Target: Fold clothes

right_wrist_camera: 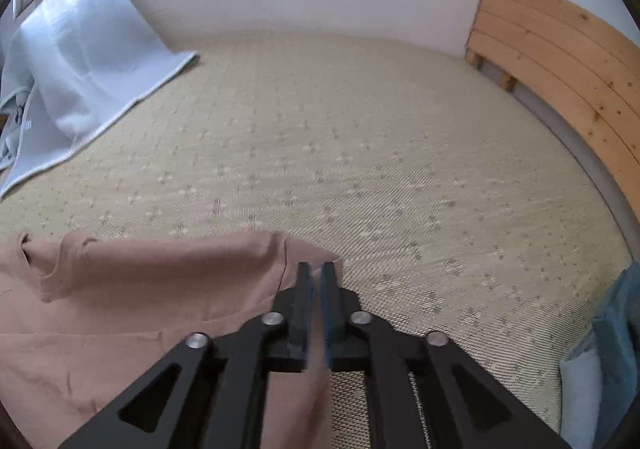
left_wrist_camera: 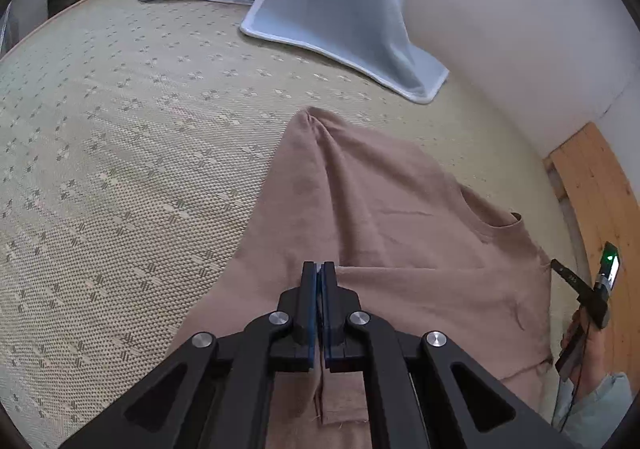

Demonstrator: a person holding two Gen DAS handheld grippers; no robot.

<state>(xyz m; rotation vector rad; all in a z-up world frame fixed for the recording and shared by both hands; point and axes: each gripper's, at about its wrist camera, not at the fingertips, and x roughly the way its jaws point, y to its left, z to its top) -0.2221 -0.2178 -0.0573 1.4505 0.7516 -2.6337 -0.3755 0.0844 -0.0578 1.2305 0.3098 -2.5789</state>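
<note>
Because both grippers pinch the brown shirt (left_wrist_camera: 360, 209) at its near edge, the cloth can be drawn or lifted evenly along that side. Closed tight, the left gripper (left_wrist_camera: 319, 269) has a thin ridge of fabric between its blue pads, while the right gripper (right_wrist_camera: 316, 269), almost closed, clamps a flap of fabric at the shirt's right edge. Partly spread on the woven mat (left_wrist_camera: 120, 169), the shirt lies with its neckline toward the right. A pale blue blanket (left_wrist_camera: 340, 9) sits far off against the wall, clear of the working space.
</note>
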